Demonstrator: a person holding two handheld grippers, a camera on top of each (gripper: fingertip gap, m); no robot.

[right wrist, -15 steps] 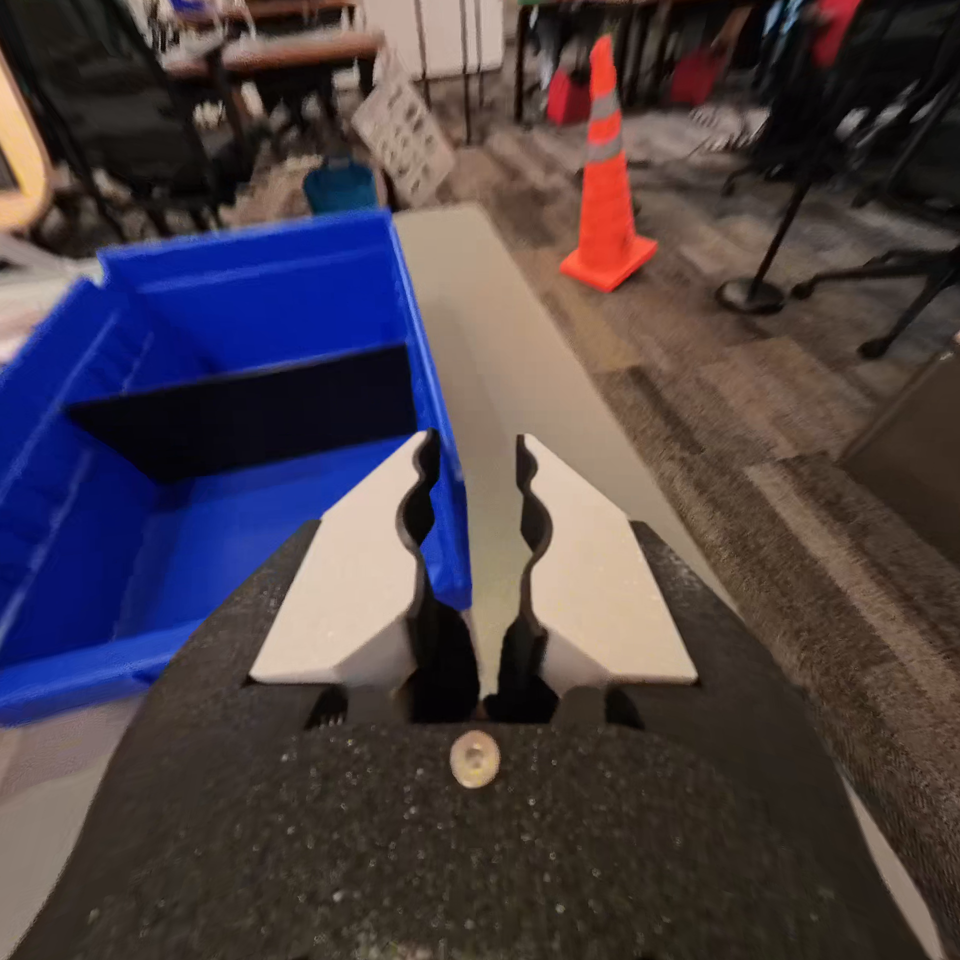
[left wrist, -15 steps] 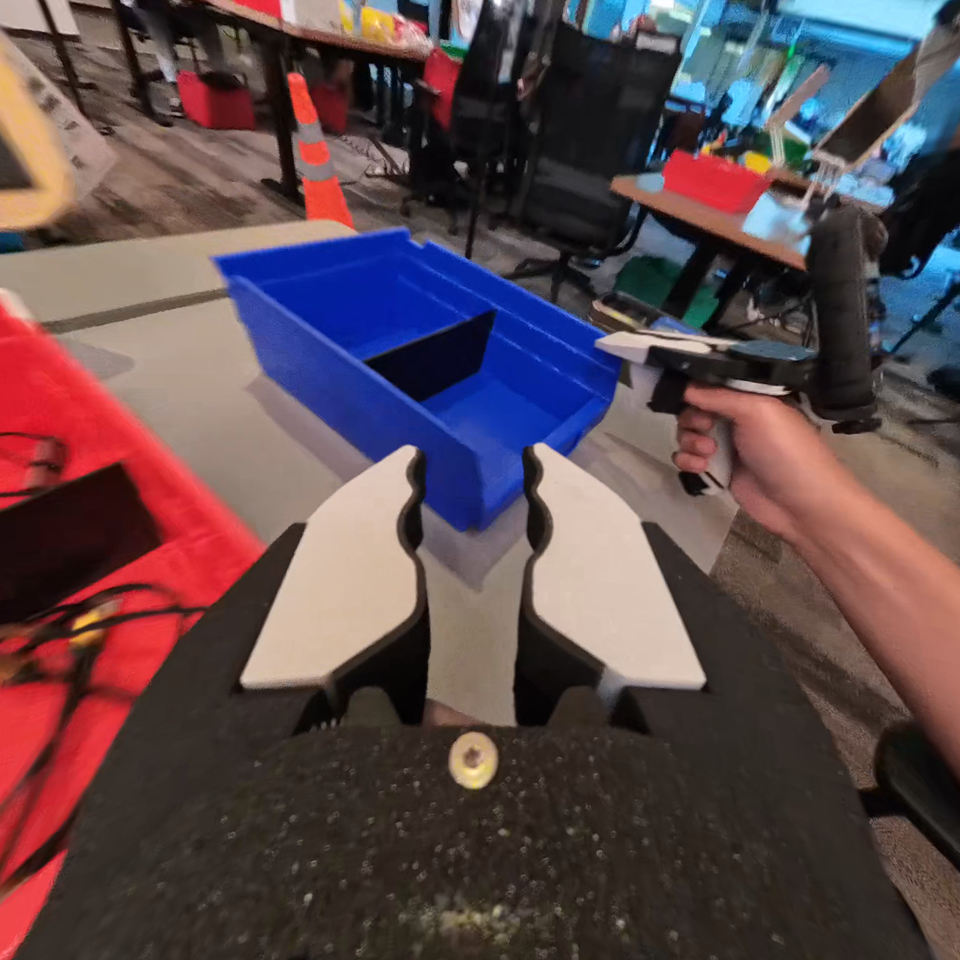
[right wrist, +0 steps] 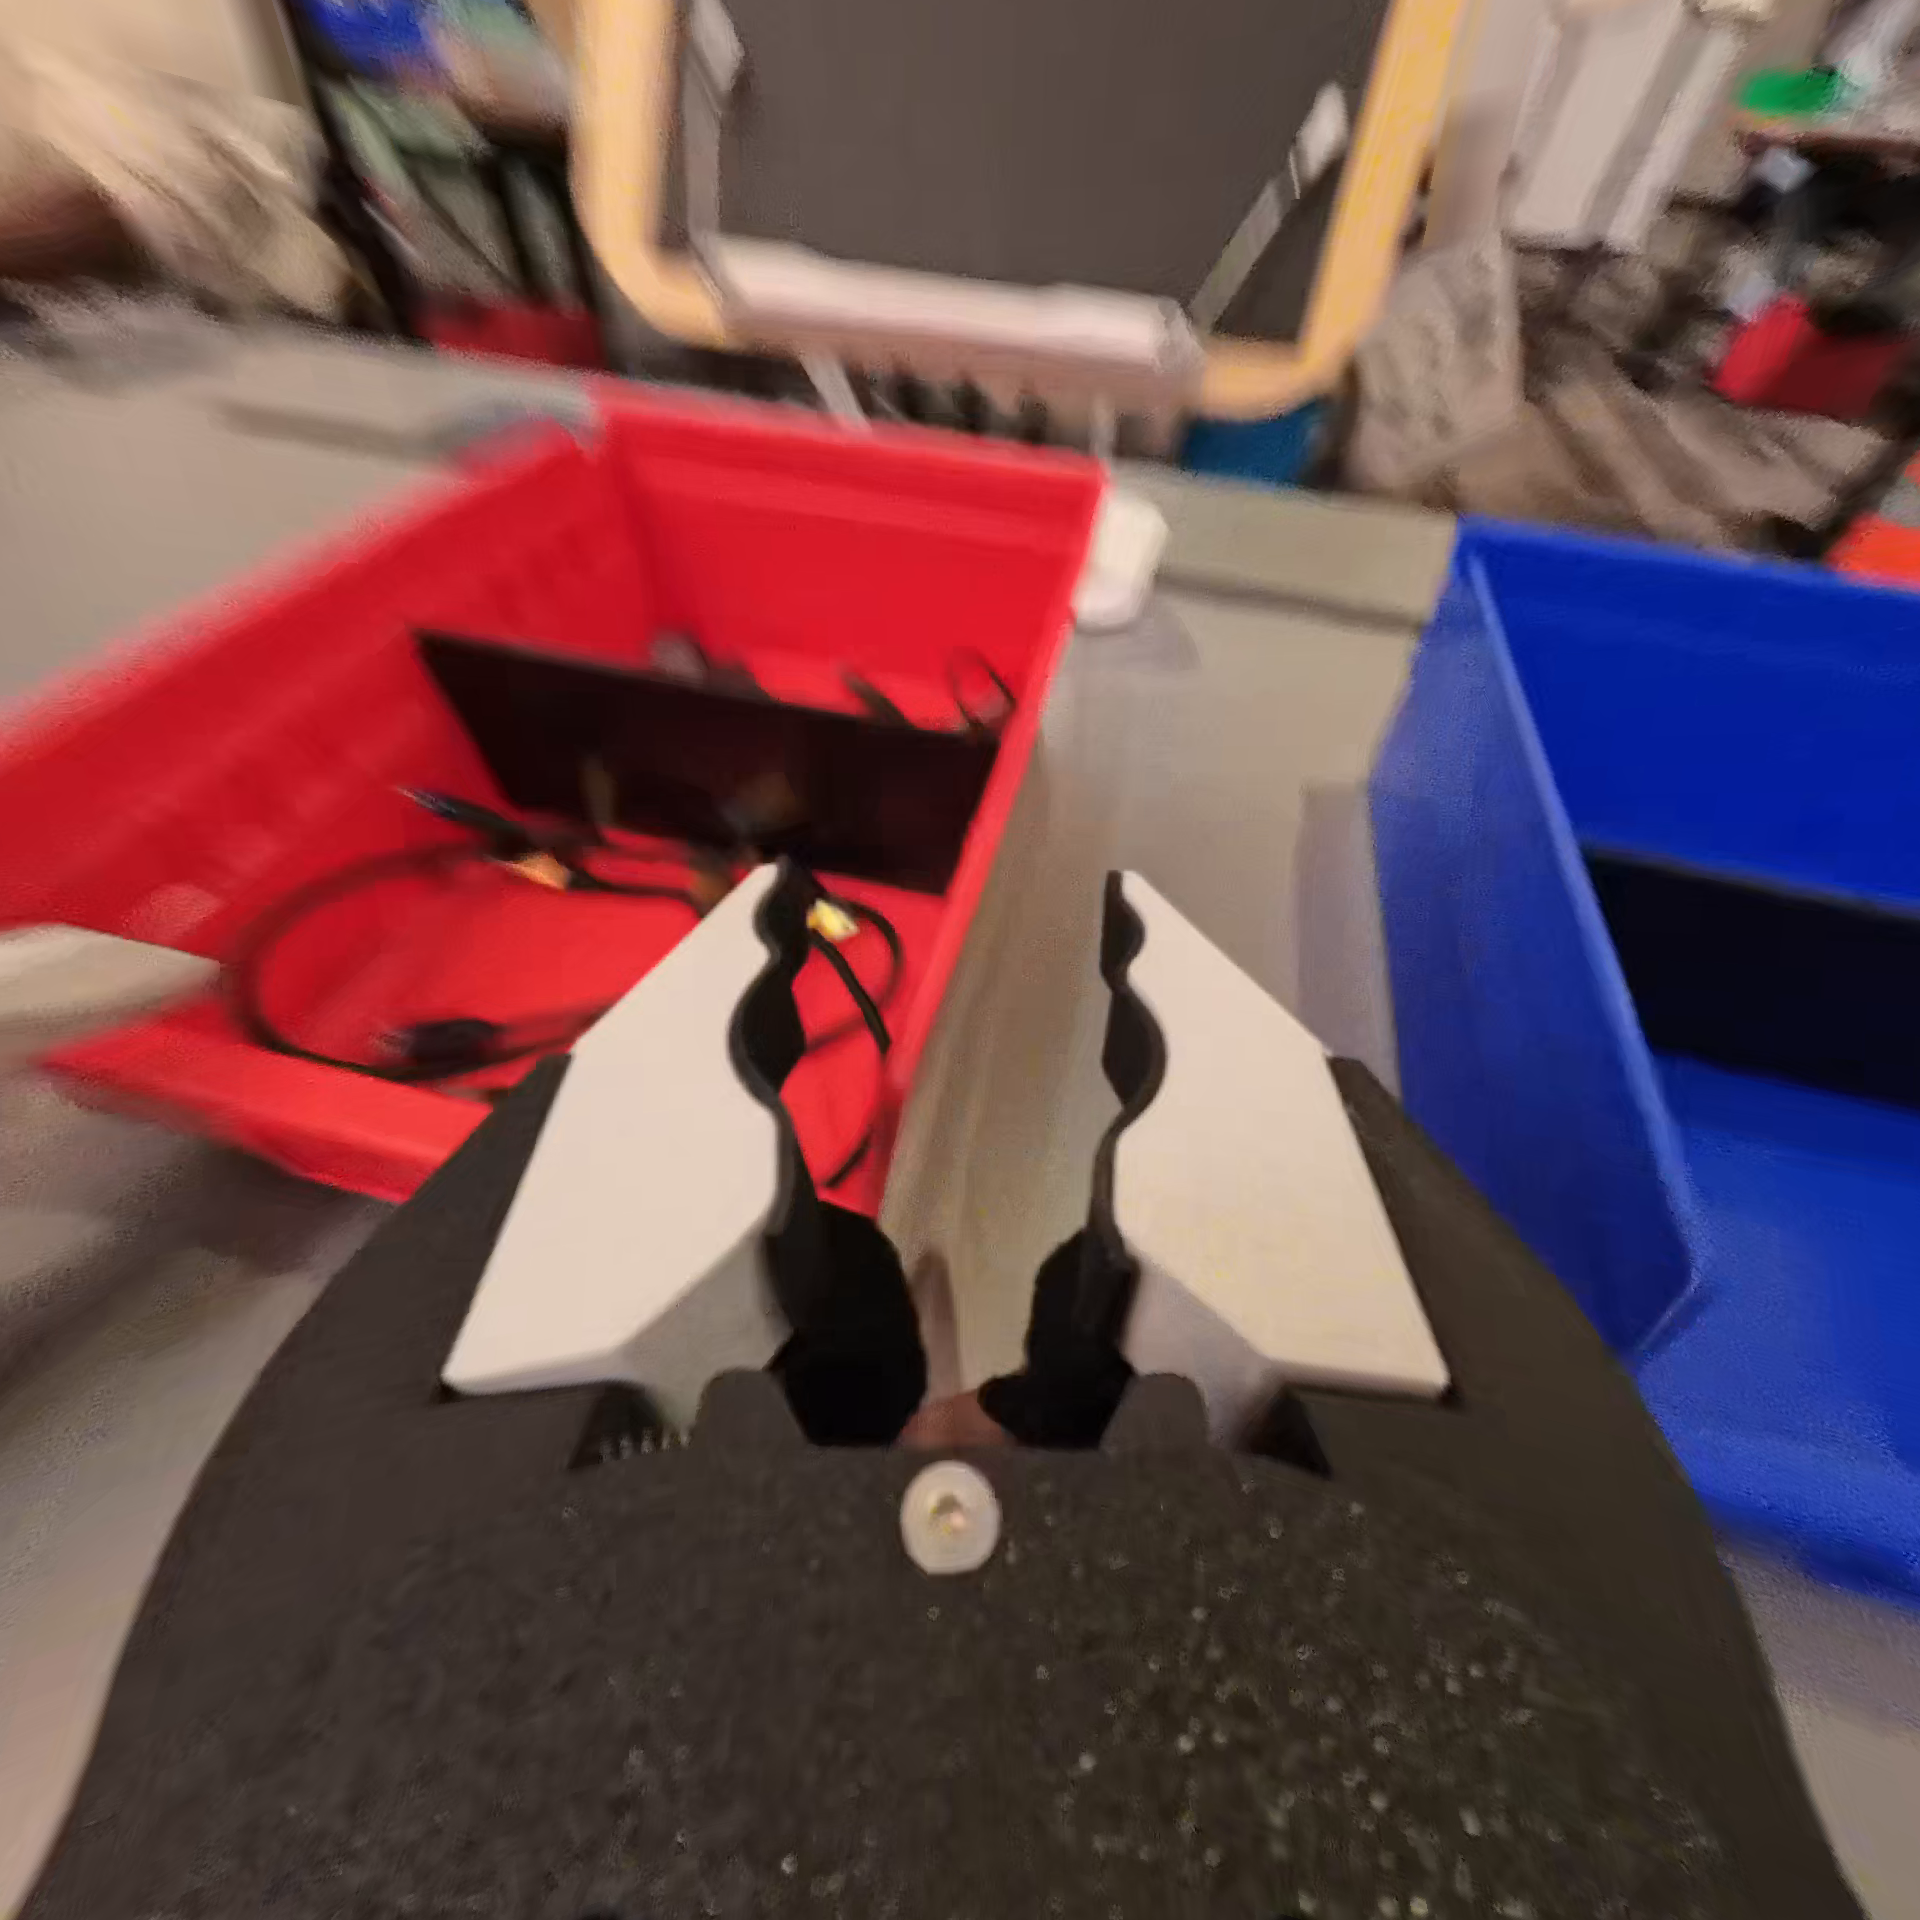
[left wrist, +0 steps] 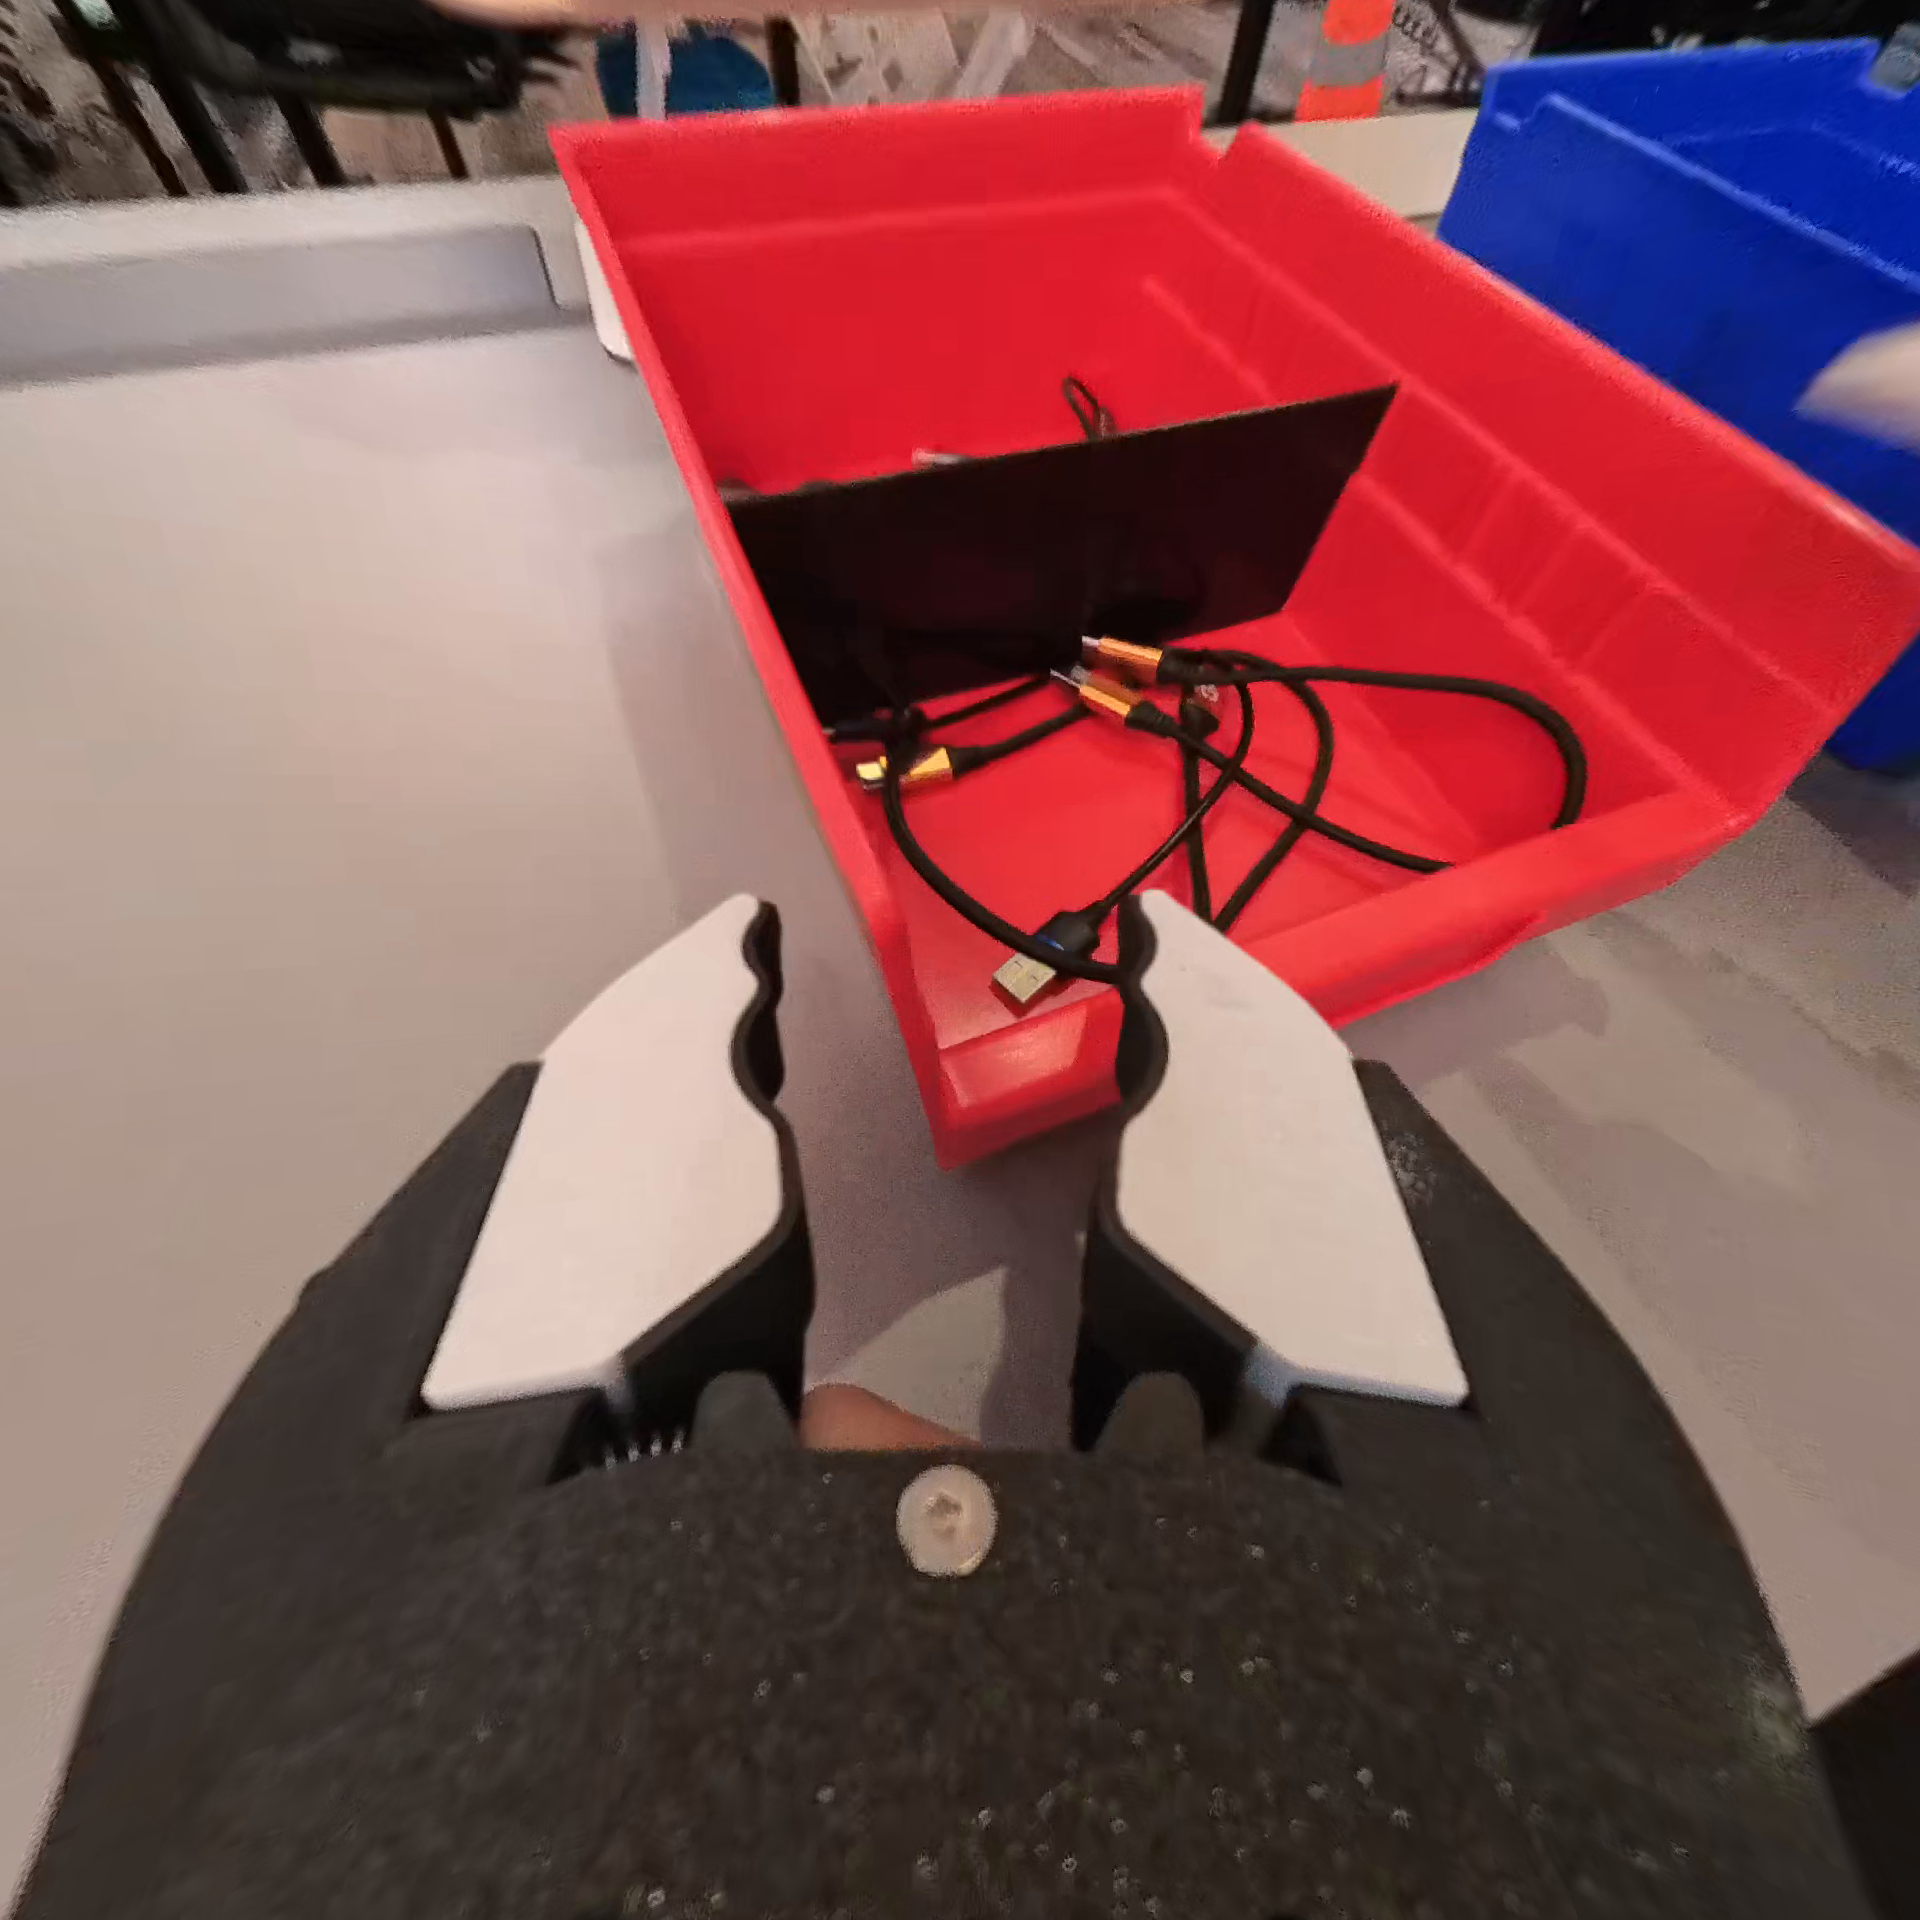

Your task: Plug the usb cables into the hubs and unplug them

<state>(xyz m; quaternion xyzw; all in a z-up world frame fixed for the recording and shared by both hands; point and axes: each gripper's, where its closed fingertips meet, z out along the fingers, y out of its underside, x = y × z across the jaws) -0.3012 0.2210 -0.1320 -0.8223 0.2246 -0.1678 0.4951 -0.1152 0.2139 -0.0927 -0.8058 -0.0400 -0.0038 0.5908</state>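
Note:
A red bin (left wrist: 1558, 582) on the grey table holds several black USB cables (left wrist: 1247, 790) with gold and orange plugs in its near compartment, in front of a black divider (left wrist: 1039, 540). More dark items lie behind the divider, mostly hidden. My left gripper (left wrist: 945, 914) is open and empty, just short of the bin's near corner. In the blurred right wrist view the red bin (right wrist: 831, 540) with the cables (right wrist: 436, 1039) is left of centre. My right gripper (right wrist: 940, 894) is open and empty above the gap between the bins.
A blue bin (left wrist: 1714, 239) with a dark divider stands right of the red one; it also shows in the right wrist view (right wrist: 1507, 935). The grey table (left wrist: 312, 727) stretches left. Chairs, an orange cone (left wrist: 1351, 52) and cluttered desks lie beyond.
Both grippers have swung left from the blue bin toward the red bin. Both jaws have opened wider.

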